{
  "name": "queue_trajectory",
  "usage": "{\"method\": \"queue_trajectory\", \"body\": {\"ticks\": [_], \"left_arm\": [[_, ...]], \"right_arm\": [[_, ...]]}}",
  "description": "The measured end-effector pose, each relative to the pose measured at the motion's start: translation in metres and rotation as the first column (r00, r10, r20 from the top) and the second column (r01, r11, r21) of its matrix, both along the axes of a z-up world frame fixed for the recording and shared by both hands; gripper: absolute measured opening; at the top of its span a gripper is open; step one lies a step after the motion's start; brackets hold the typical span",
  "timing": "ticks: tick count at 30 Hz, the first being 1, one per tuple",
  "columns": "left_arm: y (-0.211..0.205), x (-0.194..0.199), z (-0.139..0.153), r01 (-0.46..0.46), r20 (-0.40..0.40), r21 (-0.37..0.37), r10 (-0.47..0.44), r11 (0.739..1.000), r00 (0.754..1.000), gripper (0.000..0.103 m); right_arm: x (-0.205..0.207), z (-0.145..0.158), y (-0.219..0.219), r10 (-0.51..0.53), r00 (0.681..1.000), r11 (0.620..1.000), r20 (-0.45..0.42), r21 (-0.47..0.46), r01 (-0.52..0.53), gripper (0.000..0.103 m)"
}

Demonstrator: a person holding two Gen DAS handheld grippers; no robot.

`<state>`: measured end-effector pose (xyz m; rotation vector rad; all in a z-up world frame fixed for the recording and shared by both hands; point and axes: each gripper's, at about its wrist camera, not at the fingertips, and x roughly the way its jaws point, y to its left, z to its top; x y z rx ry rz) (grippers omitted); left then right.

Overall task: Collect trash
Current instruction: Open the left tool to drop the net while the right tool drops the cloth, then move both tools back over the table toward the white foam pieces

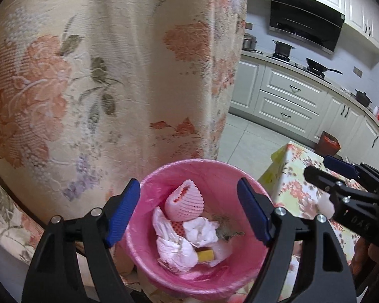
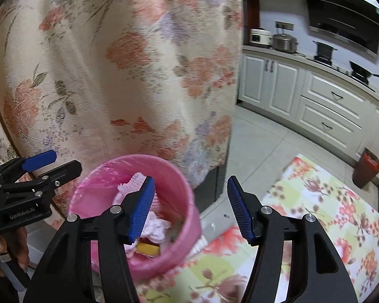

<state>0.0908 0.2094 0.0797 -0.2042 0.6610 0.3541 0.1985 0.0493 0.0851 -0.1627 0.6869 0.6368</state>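
A pink bin (image 1: pixel 179 162) with a pink liner stands below my left gripper (image 1: pixel 189 209). The jaws are open with nothing between the pads. Inside lie a white foam fruit net (image 1: pixel 187 202), crumpled white tissues (image 1: pixel 202 229) and a yellow scrap (image 1: pixel 206 255). My right gripper (image 1: pixel 317 168) shows at the right edge, over a floral tablecloth. In the right wrist view the right gripper (image 2: pixel 192 207) is open and empty. Its left finger is over the bin (image 2: pixel 144 157) and its right finger is over the floor. The left gripper (image 2: pixel 63 162) is at the far left, held by a hand.
A large floral cloth (image 1: pixel 101 75) hangs right behind the bin. A low surface with a flowered cover (image 2: pixel 315 214) lies to the right. Beyond are tiled floor, white kitchen cabinets (image 1: pixel 285 96), a stove with pans, and a dark red bin (image 2: pixel 366 168).
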Motion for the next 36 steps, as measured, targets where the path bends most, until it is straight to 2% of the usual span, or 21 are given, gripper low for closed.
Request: {"method": "queue_trajectory", "body": {"ticks": [10, 14, 18, 36], "left_arm": [[-0.04, 0.008, 0.0, 0.068, -0.004, 0.004, -0.068, 0.998, 0.998, 0.076], [-0.06, 0.012, 0.0, 0.098, -0.006, 0.009, -0.098, 0.995, 0.995, 0.076], [-0.08, 0.017, -0.002, 0.13, -0.014, 0.008, -0.13, 0.992, 0.991, 0.076], [-0.167, 0.032, -0.023, 0.268, -0.069, -0.006, -0.268, 0.963, 0.961, 0.081]], "right_arm": [[0.001, -0.001, -0.08, -0.122, 0.993, 0.993, 0.008, 0.004, 0.121, 0.059], [-0.003, -0.001, -0.105, -0.158, 0.987, 0.987, 0.017, 0.001, 0.158, 0.065], [-0.005, -0.003, -0.128, -0.189, 0.982, 0.982, 0.024, -0.005, 0.189, 0.065], [-0.017, -0.023, -0.226, -0.335, 0.942, 0.942, 0.004, -0.003, 0.335, 0.077]]}}
